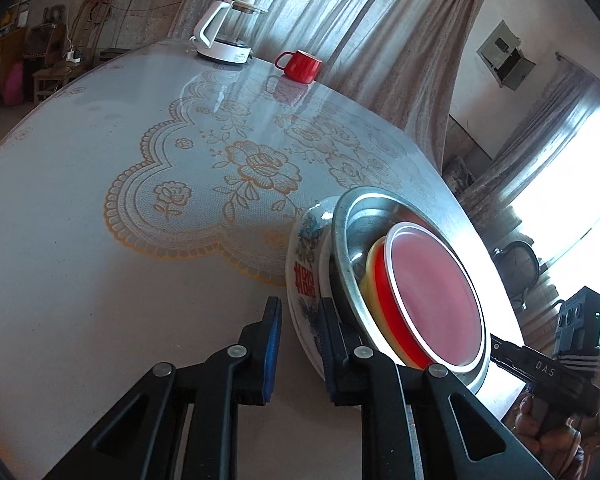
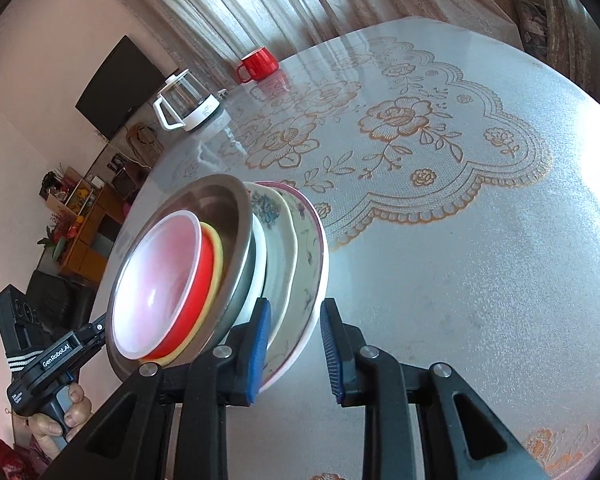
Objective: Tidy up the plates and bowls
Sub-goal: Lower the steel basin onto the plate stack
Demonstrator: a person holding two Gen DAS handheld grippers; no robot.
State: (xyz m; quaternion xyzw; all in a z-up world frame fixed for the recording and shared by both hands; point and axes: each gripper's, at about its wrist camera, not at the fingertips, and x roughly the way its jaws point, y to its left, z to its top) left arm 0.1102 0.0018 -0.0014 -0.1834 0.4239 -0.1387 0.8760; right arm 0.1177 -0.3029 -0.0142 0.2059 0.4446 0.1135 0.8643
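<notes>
While our left fingers (image 1: 298,344) clamp the stack's (image 2: 220,276) flowered plates (image 1: 304,276), our right fingers (image 2: 294,350) clamp its opposite rim. A red mug (image 1: 300,65) stands at twelve o'clock on the desk (image 1: 100,240).

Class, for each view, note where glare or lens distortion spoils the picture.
Left wrist view: window blows out white behind the steel plate; table edge bows. Right wrist view: glare whitens the table at right; curtains curve.

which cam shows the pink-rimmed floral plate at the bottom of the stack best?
Right wrist: the pink-rimmed floral plate shows its whole underside and rim, with the right gripper around its edge. Left wrist: hidden behind the steel bowl and patterned bowl.
</notes>
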